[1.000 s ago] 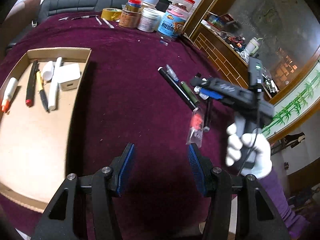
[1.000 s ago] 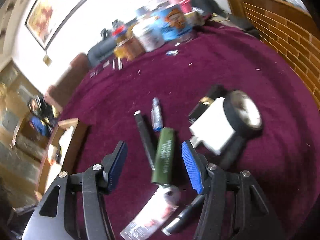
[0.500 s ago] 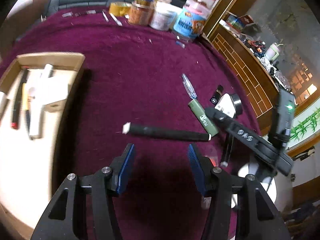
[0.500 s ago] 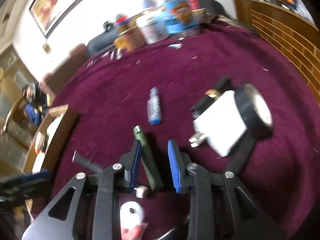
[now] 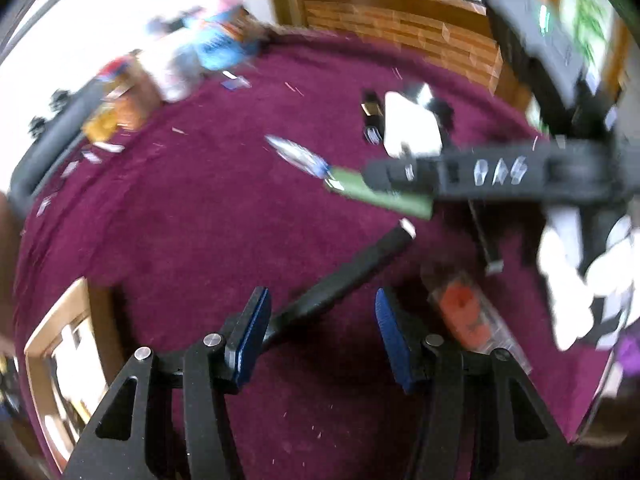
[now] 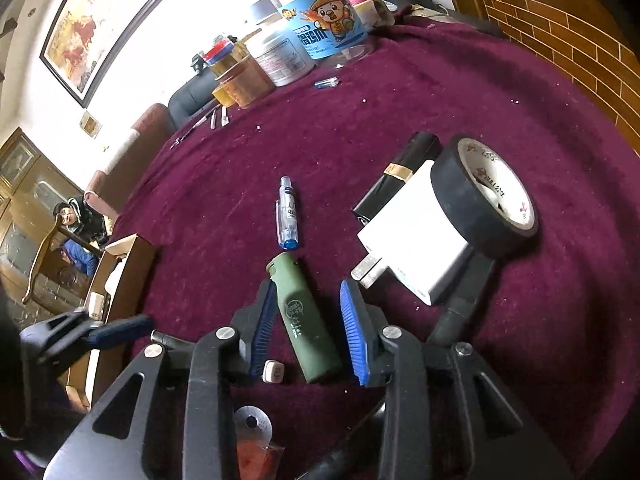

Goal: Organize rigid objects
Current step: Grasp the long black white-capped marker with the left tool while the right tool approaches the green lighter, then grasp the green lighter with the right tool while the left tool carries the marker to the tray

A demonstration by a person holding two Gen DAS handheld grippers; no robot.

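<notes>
In the right wrist view my right gripper (image 6: 308,312) is open, its blue pads on either side of a green lighter (image 6: 306,320) lying on the purple cloth; a gap shows on the right side. A blue clear pen (image 6: 288,216) lies just beyond it. In the blurred left wrist view my left gripper (image 5: 320,320) is open and empty, with a long black marker (image 5: 344,276) running between its pads on the cloth. The right gripper (image 5: 400,178) shows there over the green lighter (image 5: 380,196).
A white charger (image 6: 416,240), black tape roll (image 6: 484,196) and black box (image 6: 404,168) lie right of the lighter. Jars (image 6: 320,36) stand at the far edge. A cardboard tray (image 6: 120,272) sits at the left. A clear packet with red contents (image 5: 468,312) lies near the left gripper.
The right gripper opened a little and moved forward around the green lighter. The left gripper swung right, and the black marker now lies between its pads.
</notes>
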